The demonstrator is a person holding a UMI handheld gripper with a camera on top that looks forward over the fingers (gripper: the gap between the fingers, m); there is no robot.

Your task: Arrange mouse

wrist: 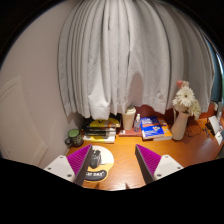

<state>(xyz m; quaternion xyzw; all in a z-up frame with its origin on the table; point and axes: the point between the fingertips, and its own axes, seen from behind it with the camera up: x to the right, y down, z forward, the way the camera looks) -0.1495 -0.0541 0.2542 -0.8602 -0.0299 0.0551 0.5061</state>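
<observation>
Below, at the six o'clock edge of the gripper view, the gripper (113,160) is seen with its two fingers spread wide apart, nothing being pressed between them. The magenta pad of the left finger (79,158) sits at about seven o'clock, and the pad of the right finger (148,158) at about five o'clock.

A dark computer mouse (94,158) is found just inside the left finger, lying on a round pale mouse pad (105,156) that rests on the wooden desk (190,152). The mouse is close beside the left pad, though contact cannot be judged, and a clear gap is left between it and the right finger, so it is not gripped.

Beyond the fingers, at about ten o'clock from the mouse, a stack of books (99,130) is placed against the back of the desk, with a small dark round object, possibly a cup (73,137), to its left. At about one o'clock from the gripper, a blue-covered booklet (153,128) is laid flat. Further right, at three o'clock, a vase of pale flowers (183,105) is stood upright on the desk. Behind everything, a white pleated curtain (130,55) is hung across the upper half, from ten o'clock to two o'clock.
</observation>
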